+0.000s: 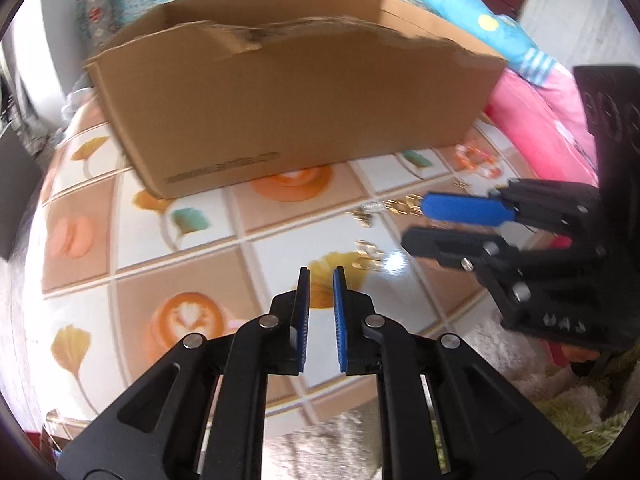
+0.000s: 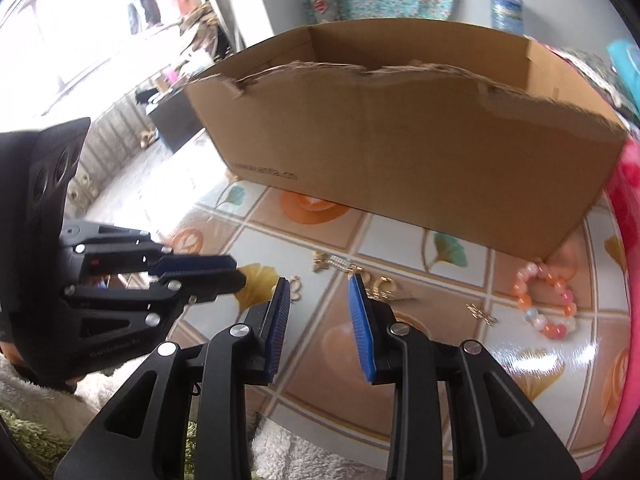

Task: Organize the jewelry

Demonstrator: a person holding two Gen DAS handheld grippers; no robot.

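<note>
Fingers (image 1: 304, 312) of the left gripper (image 1: 321, 276) stand slightly parted with nothing between them, above a yellow leaf printed on the tabletop (image 1: 208, 256). To their right, small gold jewelry pieces (image 1: 368, 254) lie loose on the tabletop, just beyond the fingertips. The right gripper (image 2: 318, 284) is parted wider, also empty, with more gold pieces (image 2: 382, 288) just ahead of it. Farther right rests a bead bracelet (image 2: 546, 304), near the cardboard box (image 2: 400, 152), probably the intended container. Both grippers appear poised for a pick.
</note>
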